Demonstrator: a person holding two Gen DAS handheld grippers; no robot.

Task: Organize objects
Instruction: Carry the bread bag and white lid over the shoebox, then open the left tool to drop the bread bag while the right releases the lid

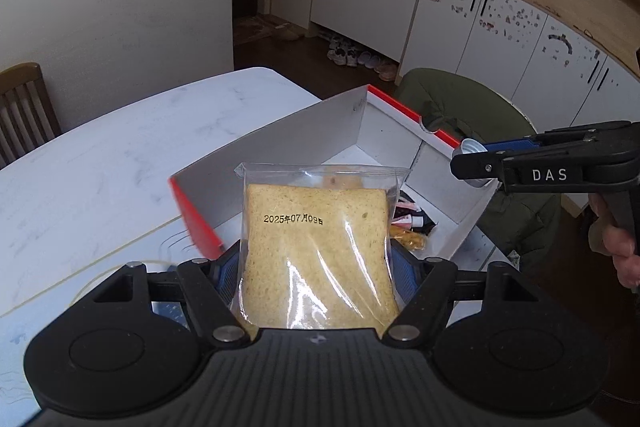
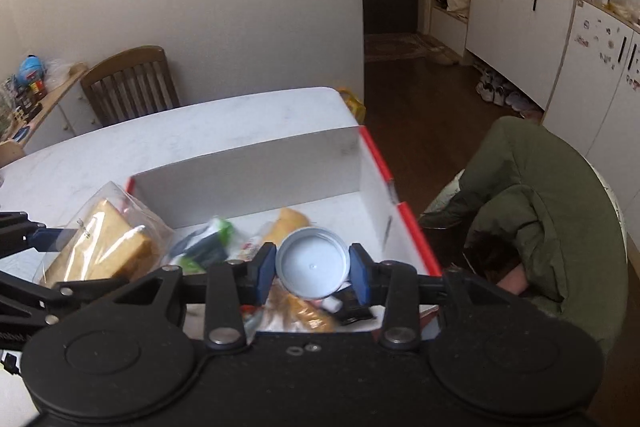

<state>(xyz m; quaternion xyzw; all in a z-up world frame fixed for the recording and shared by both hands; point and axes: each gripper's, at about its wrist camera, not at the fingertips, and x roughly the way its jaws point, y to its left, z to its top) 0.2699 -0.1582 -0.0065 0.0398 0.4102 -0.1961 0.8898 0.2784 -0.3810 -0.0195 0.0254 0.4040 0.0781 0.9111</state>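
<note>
My left gripper (image 1: pixel 316 267) is shut on a slice of bread in a clear bag (image 1: pixel 316 247), printed with a date, and holds it above the near left end of a red-edged white box (image 1: pixel 280 131). The bagged bread also shows in the right wrist view (image 2: pixel 104 243). My right gripper (image 2: pixel 312 267) is shut on a pale blue round lid (image 2: pixel 312 263) and holds it over the box (image 2: pixel 248 163). In the left wrist view that gripper (image 1: pixel 476 163) reaches in from the right with the lid (image 1: pixel 472 151). Several snack packets (image 2: pixel 208 239) lie in the box.
The box sits on a white marble table (image 1: pixel 120 155). A chair draped with a green jacket (image 2: pixel 532 187) stands at the table's right. A wooden chair (image 2: pixel 132 79) stands at the far side. White cabinets (image 1: pixel 480 19) line the back wall.
</note>
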